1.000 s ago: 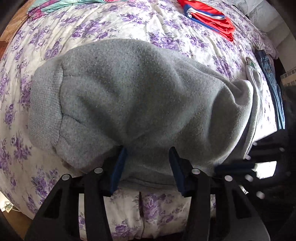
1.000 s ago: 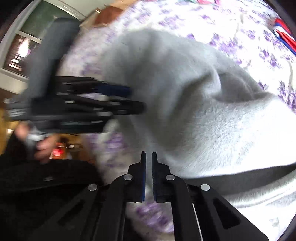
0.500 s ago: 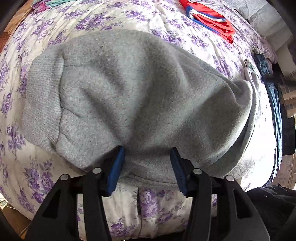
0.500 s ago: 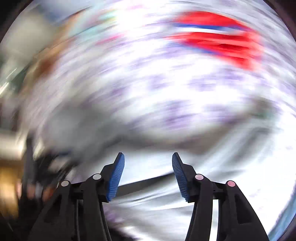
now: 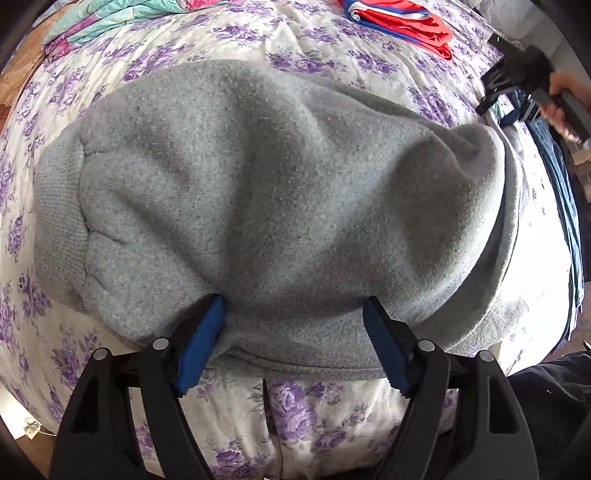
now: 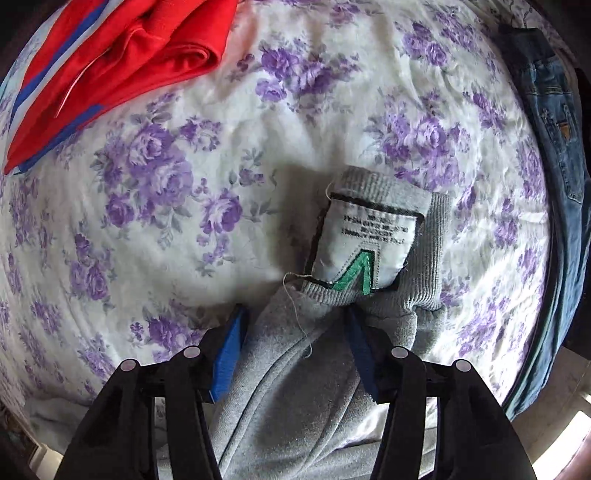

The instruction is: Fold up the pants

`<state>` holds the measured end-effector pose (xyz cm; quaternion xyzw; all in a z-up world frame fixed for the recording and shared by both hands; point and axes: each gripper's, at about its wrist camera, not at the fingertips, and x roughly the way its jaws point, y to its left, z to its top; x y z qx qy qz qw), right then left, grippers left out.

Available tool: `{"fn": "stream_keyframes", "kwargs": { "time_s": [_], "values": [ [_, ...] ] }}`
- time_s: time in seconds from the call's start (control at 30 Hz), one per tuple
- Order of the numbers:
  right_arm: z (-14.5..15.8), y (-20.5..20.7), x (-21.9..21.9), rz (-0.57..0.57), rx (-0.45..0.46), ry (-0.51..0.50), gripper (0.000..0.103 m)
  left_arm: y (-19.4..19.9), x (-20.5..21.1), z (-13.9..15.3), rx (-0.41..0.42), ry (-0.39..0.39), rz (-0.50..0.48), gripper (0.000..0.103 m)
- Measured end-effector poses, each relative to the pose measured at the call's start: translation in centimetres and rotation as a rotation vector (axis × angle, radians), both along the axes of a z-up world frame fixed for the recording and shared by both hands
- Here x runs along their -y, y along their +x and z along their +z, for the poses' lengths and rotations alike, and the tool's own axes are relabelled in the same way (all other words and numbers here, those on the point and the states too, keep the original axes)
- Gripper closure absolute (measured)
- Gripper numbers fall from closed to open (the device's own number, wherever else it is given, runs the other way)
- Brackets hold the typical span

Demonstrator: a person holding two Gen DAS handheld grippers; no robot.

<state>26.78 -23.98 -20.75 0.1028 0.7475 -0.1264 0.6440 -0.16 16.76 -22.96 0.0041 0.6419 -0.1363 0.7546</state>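
Grey fleece pants (image 5: 258,192) lie bunched on the floral bedspread (image 5: 295,413), ribbed cuff at the left. My left gripper (image 5: 293,339) is open, its blue pads on either side of the near folded edge, fabric between them. In the right wrist view the pants' ribbed waistband (image 6: 417,266) with a white label (image 6: 373,236) lies ahead. My right gripper (image 6: 295,350) is open with grey fabric (image 6: 291,387) between its pads. The right gripper also shows in the left wrist view (image 5: 517,77) at the far right.
Folded red and blue shorts (image 6: 110,62) lie at the back, also in the left wrist view (image 5: 399,18). Blue jeans (image 6: 550,155) lie along the bed's right edge. A teal and pink cloth (image 5: 110,26) lies at the far left.
My right gripper opened and swung from beside the left gripper to the waistband end of the pants. My left gripper stayed open at the near edge.
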Motion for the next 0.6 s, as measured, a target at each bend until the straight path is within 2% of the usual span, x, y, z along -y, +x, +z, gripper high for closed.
{"fn": "stream_keyframes", "kwargs": {
  "time_s": [0.03, 0.07, 0.13, 0.2, 0.3, 0.37, 0.43, 0.5, 0.53, 0.6],
  "values": [
    [0.1, -0.3, 0.4, 0.005, 0.027, 0.002, 0.066, 0.0, -0.2, 0.0, -0.001, -0.003, 0.001, 0.029],
    [0.6, -0.6, 0.7, 0.007, 0.050, 0.025, 0.093, 0.1, -0.1, 0.0, -0.003, -0.006, 0.002, 0.029],
    [1.9, -3.4, 2.0, -0.005, 0.113, 0.085, 0.095, 0.2, -0.3, 0.2, -0.007, -0.019, 0.000, 0.029],
    [5.0, -5.2, 3.6, -0.001, 0.203, 0.147, 0.096, 0.2, -0.7, 0.2, -0.013, -0.042, -0.005, 0.029],
    [9.9, -10.5, 6.6, -0.050, 0.337, 0.237, 0.096, 0.2, -1.7, 0.4, -0.024, -0.074, -0.003, 0.034],
    [13.4, -14.5, 8.7, -0.087, 0.427, 0.275, 0.096, 0.1, -2.6, 0.5, -0.031, -0.073, -0.006, 0.044],
    [16.2, -18.5, 10.2, -0.132, 0.498, 0.297, 0.096, 0.2, -3.4, 0.7, -0.043, -0.072, 0.000, 0.062],
    [16.7, -24.1, 11.2, -0.187, 0.543, 0.310, 0.097, 0.3, -4.5, 0.7, -0.061, -0.074, 0.015, 0.076],
    [16.0, -27.0, 11.4, -0.210, 0.555, 0.304, 0.097, 0.4, -5.0, 0.7, -0.073, -0.078, 0.022, 0.084],
    [13.9, -31.6, 11.9, -0.258, 0.559, 0.296, 0.097, 0.4, -6.0, 0.4, -0.104, -0.107, 0.037, 0.087]
  ]
}}
